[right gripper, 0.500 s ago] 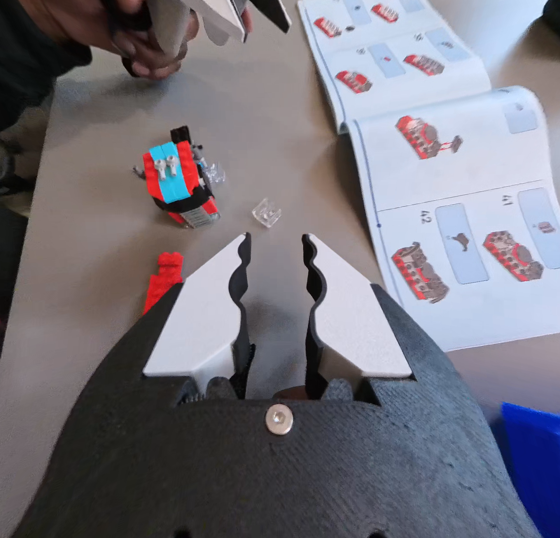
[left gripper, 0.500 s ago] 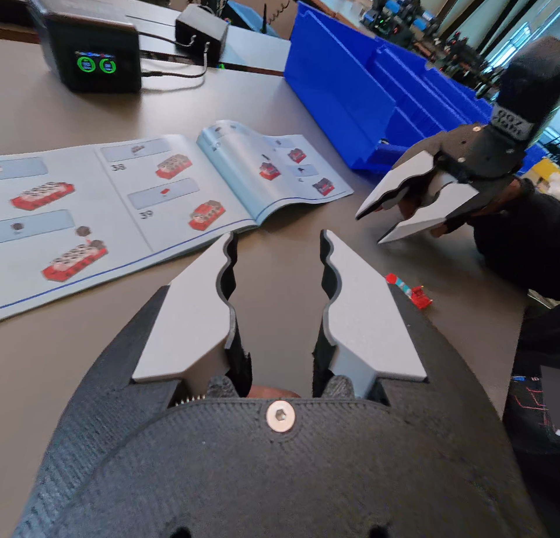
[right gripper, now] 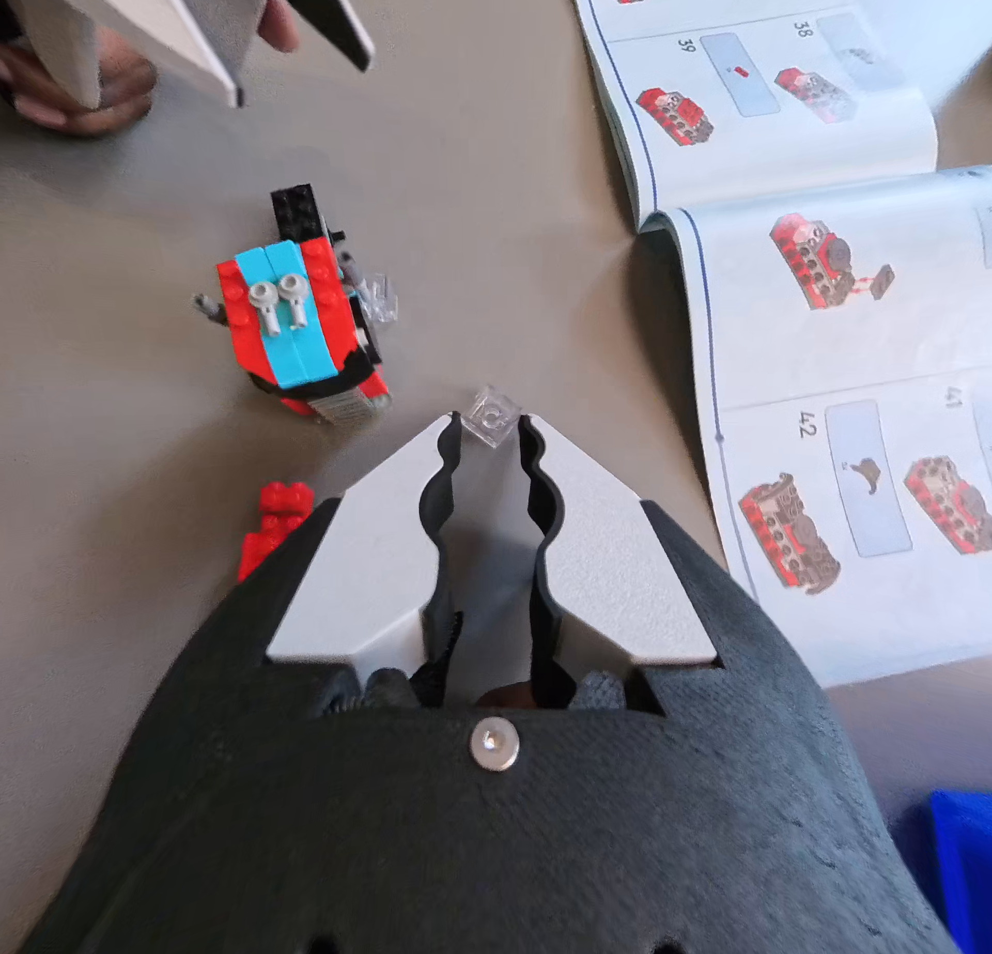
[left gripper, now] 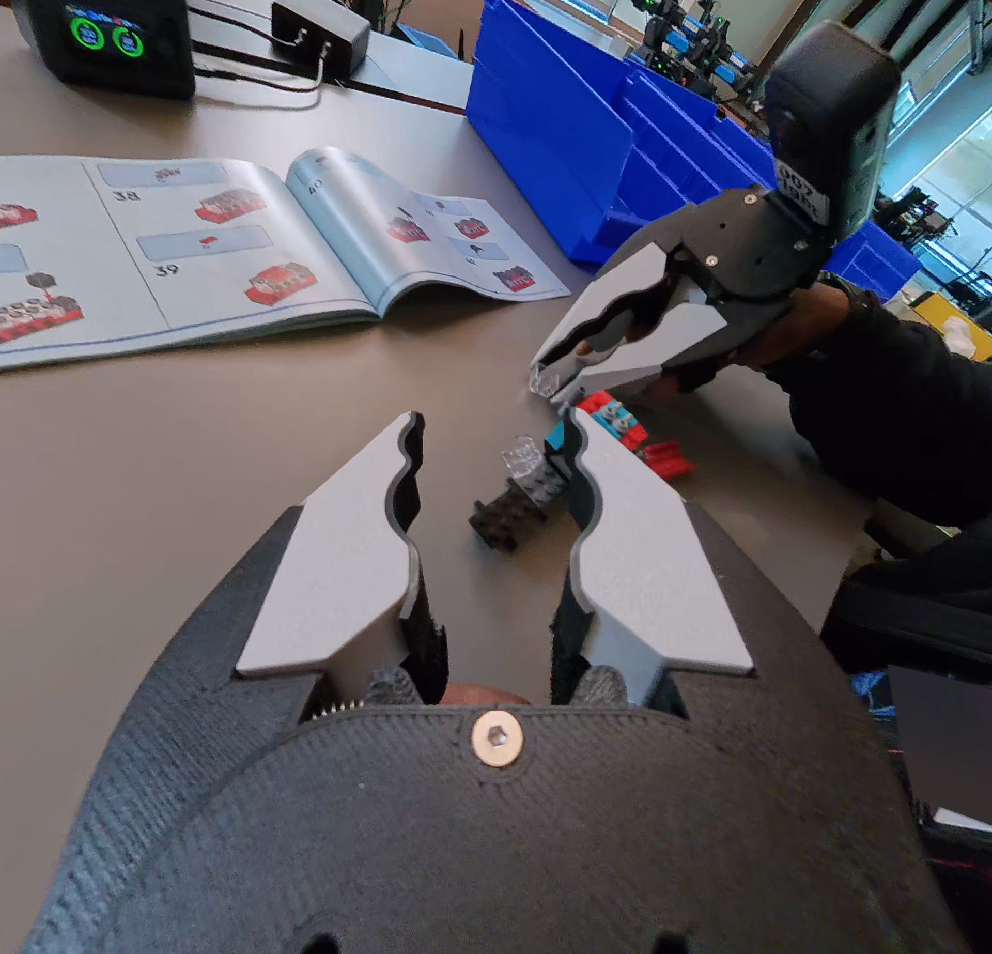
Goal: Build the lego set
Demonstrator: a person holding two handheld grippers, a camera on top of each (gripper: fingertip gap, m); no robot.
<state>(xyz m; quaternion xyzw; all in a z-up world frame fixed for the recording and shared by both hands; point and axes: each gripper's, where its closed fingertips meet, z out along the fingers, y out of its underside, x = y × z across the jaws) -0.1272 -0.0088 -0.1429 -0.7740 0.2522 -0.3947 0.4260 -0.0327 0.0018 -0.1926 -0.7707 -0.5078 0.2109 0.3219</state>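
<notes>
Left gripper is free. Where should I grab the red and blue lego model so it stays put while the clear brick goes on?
Probably grip the lego model across its two red flanks, coming down from above with the open left gripper. Those sides look flat and parallel; the grey pins on the blue strip, the clear part and the black plate stick out elsewhere. The right gripper has the clear brick between its tips.

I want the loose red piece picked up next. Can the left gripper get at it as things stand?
Probably not directly: the left gripper is open, but the red piece lies beyond the model, close to the right gripper.
</notes>
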